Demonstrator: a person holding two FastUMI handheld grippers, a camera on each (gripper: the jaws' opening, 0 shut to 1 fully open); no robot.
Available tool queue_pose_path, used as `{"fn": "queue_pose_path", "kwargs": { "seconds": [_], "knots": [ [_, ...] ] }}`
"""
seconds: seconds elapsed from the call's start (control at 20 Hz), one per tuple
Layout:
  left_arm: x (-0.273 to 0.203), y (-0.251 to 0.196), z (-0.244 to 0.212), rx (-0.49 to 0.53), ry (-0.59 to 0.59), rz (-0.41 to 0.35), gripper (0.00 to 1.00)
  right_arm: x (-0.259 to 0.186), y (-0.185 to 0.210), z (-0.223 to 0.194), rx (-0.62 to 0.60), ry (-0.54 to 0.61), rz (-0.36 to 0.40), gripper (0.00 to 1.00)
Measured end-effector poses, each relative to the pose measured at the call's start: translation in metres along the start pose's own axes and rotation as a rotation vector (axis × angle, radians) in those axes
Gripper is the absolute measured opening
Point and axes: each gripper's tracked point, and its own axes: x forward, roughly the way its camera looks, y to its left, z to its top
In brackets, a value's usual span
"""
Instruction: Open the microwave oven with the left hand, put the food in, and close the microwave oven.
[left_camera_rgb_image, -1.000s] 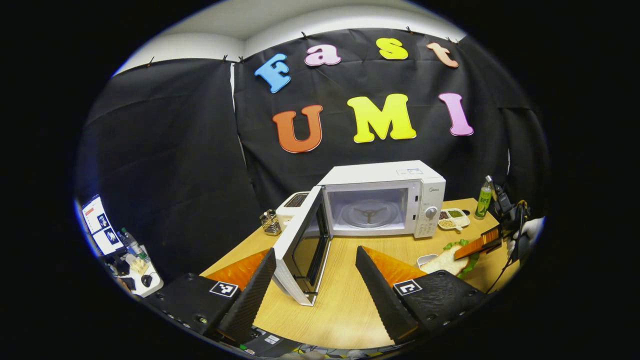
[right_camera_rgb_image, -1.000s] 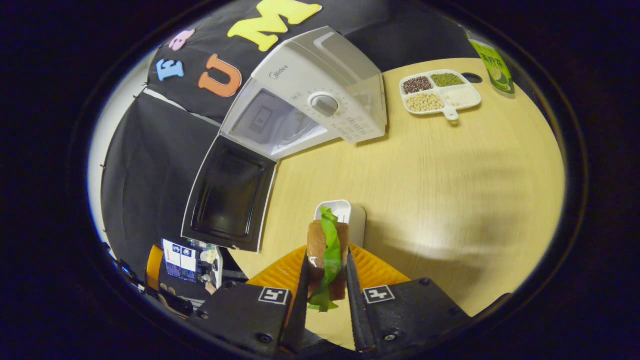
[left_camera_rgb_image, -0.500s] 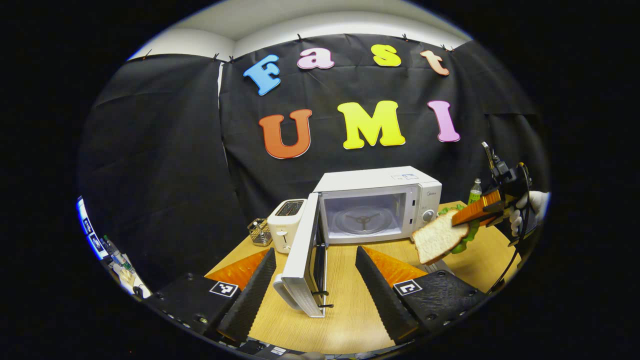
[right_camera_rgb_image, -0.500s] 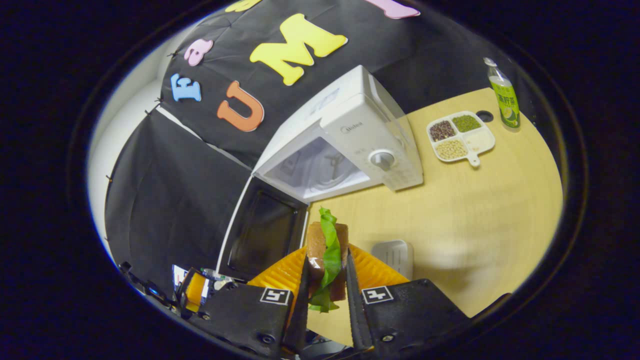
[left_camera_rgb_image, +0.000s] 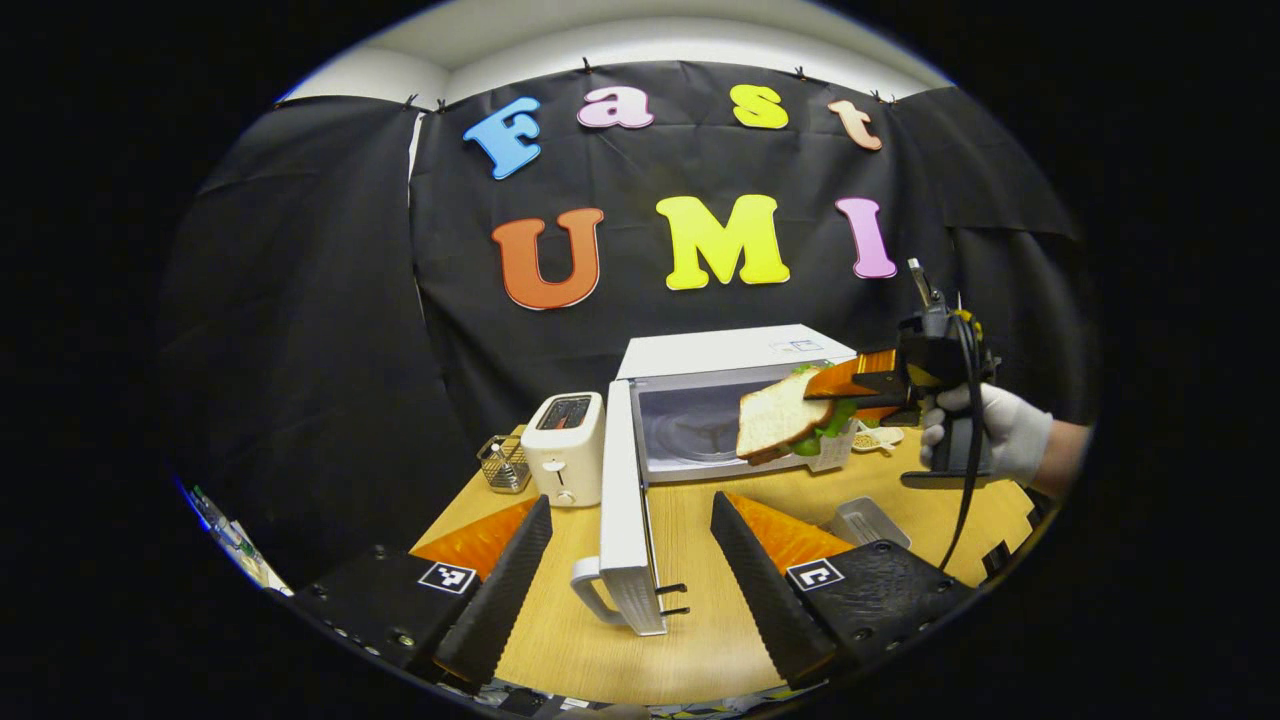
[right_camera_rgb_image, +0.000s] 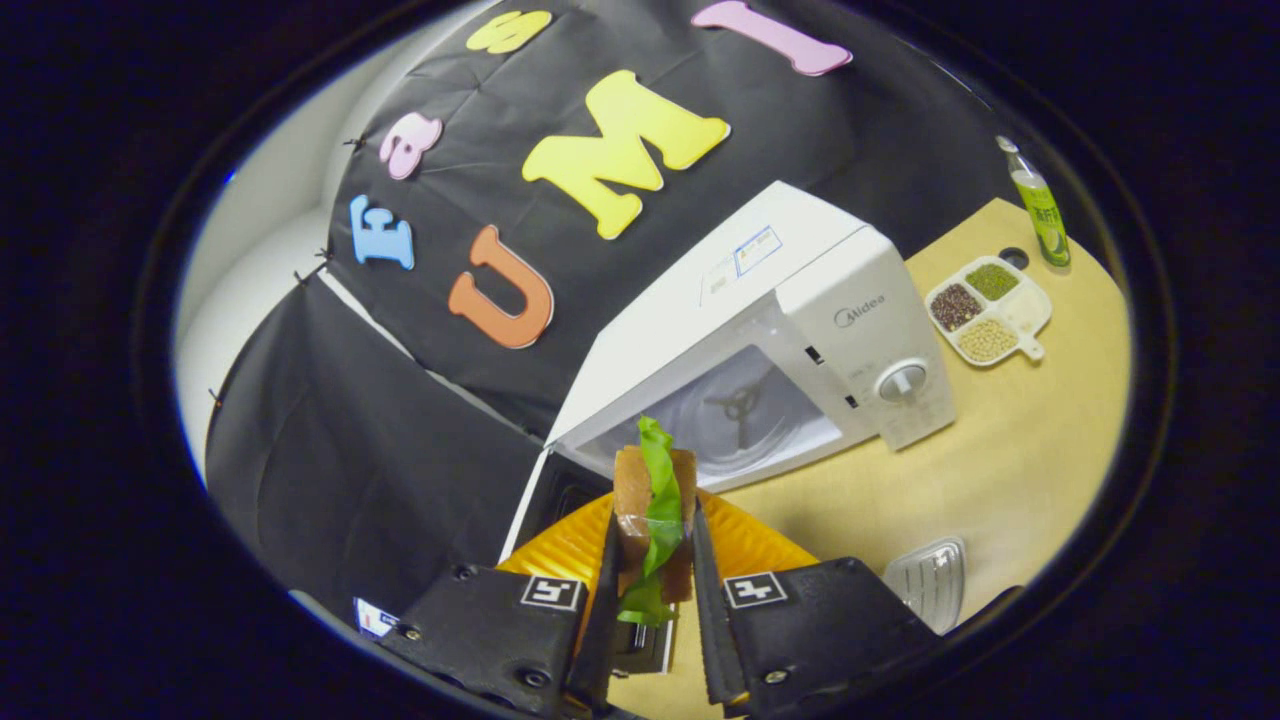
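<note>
The white microwave oven (left_camera_rgb_image: 730, 355) (right_camera_rgb_image: 800, 290) stands at the back of the wooden table with its door (left_camera_rgb_image: 625, 500) swung wide open and the glass turntable (right_camera_rgb_image: 740, 410) showing inside. My right gripper (right_camera_rgb_image: 650, 555) is shut on a sandwich (right_camera_rgb_image: 655, 500) of bread and green lettuce. In the left gripper view the sandwich (left_camera_rgb_image: 775, 420) hangs in the air in front of the oven's opening, held by a gloved hand (left_camera_rgb_image: 985, 425). My left gripper (left_camera_rgb_image: 630, 540) is open and holds nothing, with the door's edge between its fingers but farther off.
A white toaster (left_camera_rgb_image: 565, 445) and a small wire basket (left_camera_rgb_image: 500, 463) stand left of the oven. A white divided dish of beans (right_camera_rgb_image: 985, 310) and a green bottle (right_camera_rgb_image: 1040, 205) sit to its right. A small white tray (right_camera_rgb_image: 925, 580) (left_camera_rgb_image: 865, 520) lies on the table (right_camera_rgb_image: 1040, 440).
My right gripper has lifted the sandwich off the small white tray and carried it up and left to the oven's opening. The left gripper has drawn back from the open door.
</note>
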Motion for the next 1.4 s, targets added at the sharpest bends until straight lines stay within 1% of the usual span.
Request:
{"fn": "queue_pose_path", "kwargs": {
  "seconds": [0.05, 0.2, 0.35, 0.55, 0.75, 0.85, 0.9, 0.95, 1.0, 1.05, 1.1, 1.15, 1.2, 1.25, 1.3, 1.35, 1.4],
  "knots": [
    [0.002, 0.0, 0.004, 0.006, 0.0, -0.006, 0.97, 0.015, -0.006, -0.001, 0.012, -0.03, -0.027, 0.39],
    [0.006, 0.004, 0.012, 0.03, -0.006, -0.014, 0.97, 0.06, -0.02, -0.004, 0.095, -0.102, -0.072, 0.38],
    [0.01, 0.01, 0.015, 0.05, -0.016, -0.005, 0.97, 0.104, -0.037, -0.014, 0.113, -0.148, -0.133, 0.38],
    [0.015, 0.021, 0.002, 0.04, 0.017, 0.015, 0.97, 0.146, -0.038, -0.007, 0.132, -0.273, -0.153, 0.39],
    [0.015, 0.034, -0.002, 0.028, 0.036, 0.037, 0.97, 0.176, -0.032, -0.001, 0.135, -0.346, -0.157, 0.39],
    [0.011, 0.04, -0.003, 0.028, 0.034, 0.048, 0.97, 0.189, -0.031, -0.002, 0.14, -0.361, -0.164, 0.39],
    [0.009, 0.041, -0.003, 0.028, 0.035, 0.052, 0.97, 0.195, -0.035, -0.004, 0.128, -0.363, -0.179, 0.31],
    [0.008, 0.043, -0.004, 0.027, 0.033, 0.055, 0.97, 0.198, -0.039, -0.006, 0.12, -0.367, -0.189, 0.31],
    [0.007, 0.046, -0.005, 0.027, 0.032, 0.055, 0.97, 0.2, -0.042, -0.007, 0.115, -0.374, -0.192, 0.4],
    [0.006, 0.047, -0.007, 0.026, 0.034, 0.055, 0.97, 0.201, -0.048, -0.008, 0.103, -0.379, -0.208, 0.33],
    [0.008, 0.047, -0.01, 0.021, 0.037, 0.048, 0.97, 0.201, -0.053, -0.009, 0.092, -0.379, -0.224, 0.33],
    [0.008, 0.048, -0.011, 0.019, 0.039, 0.048, 0.97, 0.202, -0.055, -0.012, 0.08, -0.379, -0.232, 0.43],
    [0.008, 0.048, -0.013, 0.016, 0.04, 0.051, 0.97, 0.202, -0.055, -0.013, 0.055, -0.378, -0.237, 0.45],
    [0.009, 0.049, -0.014, 0.011, 0.038, 0.052, 0.97, 0.202, -0.055, -0.013, 0.022, -0.38, -0.245, 0.44],
    [0.011, 0.049, -0.015, 0.002, 0.039, 0.051, 0.97, 0.201, -0.058, -0.012, -0.026, -0.382, -0.267, 0.45],
    [0.012, 0.047, -0.017, -0.003, 0.044, 0.048, 0.97, 0.201, -0.059, -0.012, -0.069, -0.379, -0.292, 0.48],
    [0.012, 0.046, -0.018, -0.003, 0.044, 0.046, 0.97, 0.2, -0.058, -0.01, -0.106, -0.378, -0.302, 0.41]
  ]
}}
